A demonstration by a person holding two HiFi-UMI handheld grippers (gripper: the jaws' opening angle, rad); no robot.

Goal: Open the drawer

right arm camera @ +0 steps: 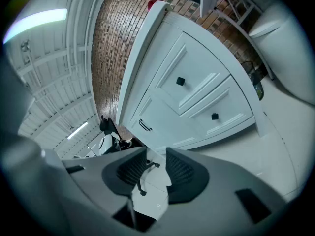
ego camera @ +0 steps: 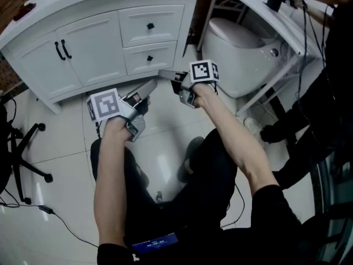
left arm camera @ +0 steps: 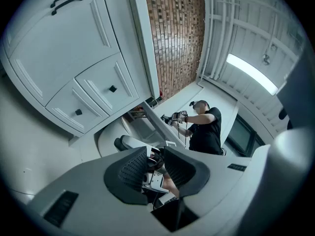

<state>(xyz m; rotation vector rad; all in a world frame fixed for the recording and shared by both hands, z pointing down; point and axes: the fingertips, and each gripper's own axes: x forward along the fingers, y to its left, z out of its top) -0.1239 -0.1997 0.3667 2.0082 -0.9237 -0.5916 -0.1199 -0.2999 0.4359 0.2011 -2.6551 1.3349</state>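
Nearest, the person's forearms (ego camera: 110, 170) hold both grippers above the floor (ego camera: 60, 148) — the left gripper (ego camera: 150, 86) and right gripper (ego camera: 165, 74) each have jaws slightly apart, with nothing between them. Farther off, the white cabinet (ego camera: 83, 54) has two drawers at its right end, both shut. The upper drawer (ego camera: 165, 21) probably slides lightly — pinch its small black knob (ego camera: 150, 26) squarely, as it looks slippery.

The grey two-jaw left gripper (ego camera: 149, 86) is held out level on a bare, straight left forearm (ego camera: 110, 175), its jaws a little apart with nothing gripped. To its right, the matching right gripper (ego camera: 166, 74) tips slightly downward, its jaws parted and empty, on an outstretched right forearm (ego camera: 234, 142).
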